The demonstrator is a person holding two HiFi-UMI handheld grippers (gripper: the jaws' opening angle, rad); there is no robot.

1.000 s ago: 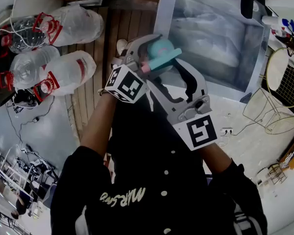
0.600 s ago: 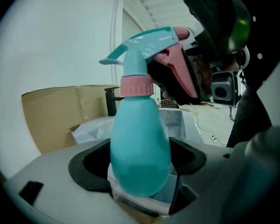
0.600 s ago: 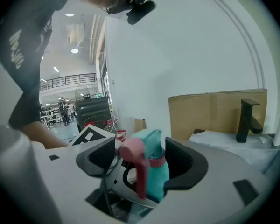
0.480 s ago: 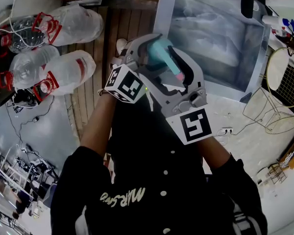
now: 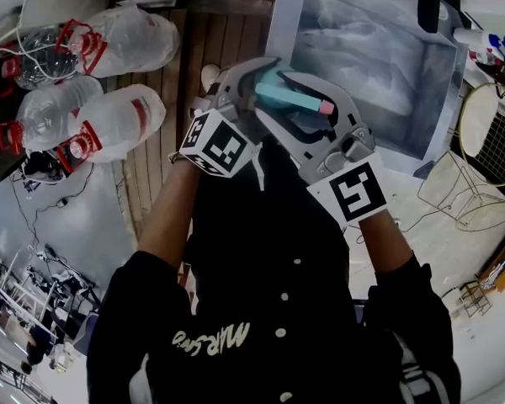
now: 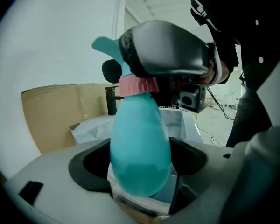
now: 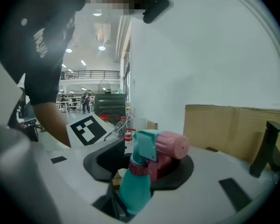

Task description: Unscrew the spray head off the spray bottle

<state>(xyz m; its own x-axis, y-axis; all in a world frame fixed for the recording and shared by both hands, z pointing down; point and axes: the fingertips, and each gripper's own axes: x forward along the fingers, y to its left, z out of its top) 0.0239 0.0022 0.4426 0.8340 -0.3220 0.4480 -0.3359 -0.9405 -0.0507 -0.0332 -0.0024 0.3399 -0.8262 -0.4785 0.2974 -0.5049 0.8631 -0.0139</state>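
Right hand-held gripper (image 7: 147,166) rolled over, jaws just closing onto spray head (image 7: 154,147)

spray head (image 7: 156,148) on spray bottle (image 6: 140,143), jugs (image 5: 109,116) left

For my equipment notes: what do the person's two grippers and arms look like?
Both the left gripper and right gripper are light grey with black jaw pads; each carries a white cube with black square markers. The sleeves are black, on a top with white buttons. The right gripper's jaws have just been closing, the spray head between them.
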